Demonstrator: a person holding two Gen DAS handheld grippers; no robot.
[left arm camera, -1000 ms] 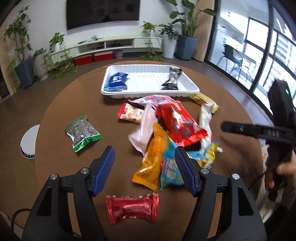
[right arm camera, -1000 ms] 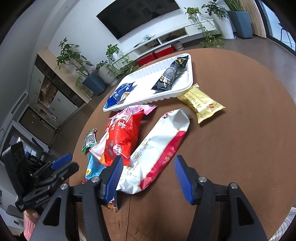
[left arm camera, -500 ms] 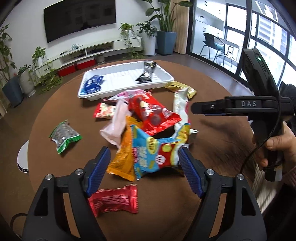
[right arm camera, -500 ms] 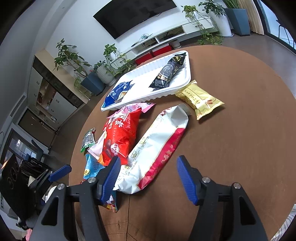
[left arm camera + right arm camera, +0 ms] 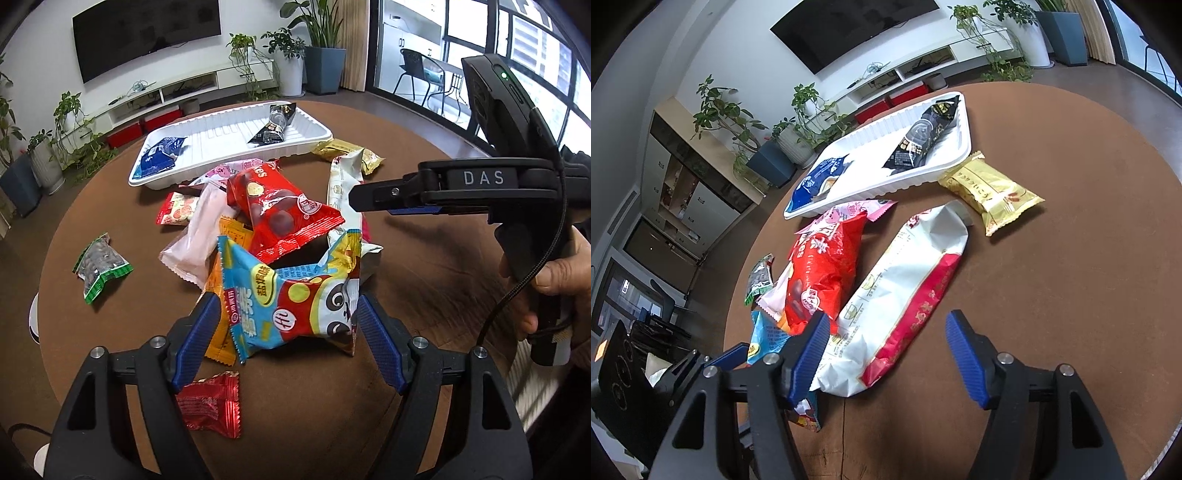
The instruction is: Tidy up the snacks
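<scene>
A heap of snack packets lies mid-table. My left gripper (image 5: 287,301) is open and straddles a blue panda packet (image 5: 295,306), whose side edges reach both pads; I cannot tell if they press. An orange packet (image 5: 221,343) lies under its left side, a red chocolate bag (image 5: 280,214) behind it. My right gripper (image 5: 888,317) is open over the near end of a long white-and-red packet (image 5: 908,280). The white tray (image 5: 221,171) at the back holds a blue packet (image 5: 159,158) and a black packet (image 5: 273,125).
Around the heap on the round brown table (image 5: 424,277) lie a gold packet (image 5: 993,192) next to the tray, a green packet (image 5: 99,266) at the left, and a small red packet (image 5: 210,402) under my left fingers. A hand (image 5: 554,273) holds the right gripper.
My left gripper has widened, swung right and sunk, so the blue panda packet now sits between its fingers. The right jaws have widened a little; that hand has stayed in place.
</scene>
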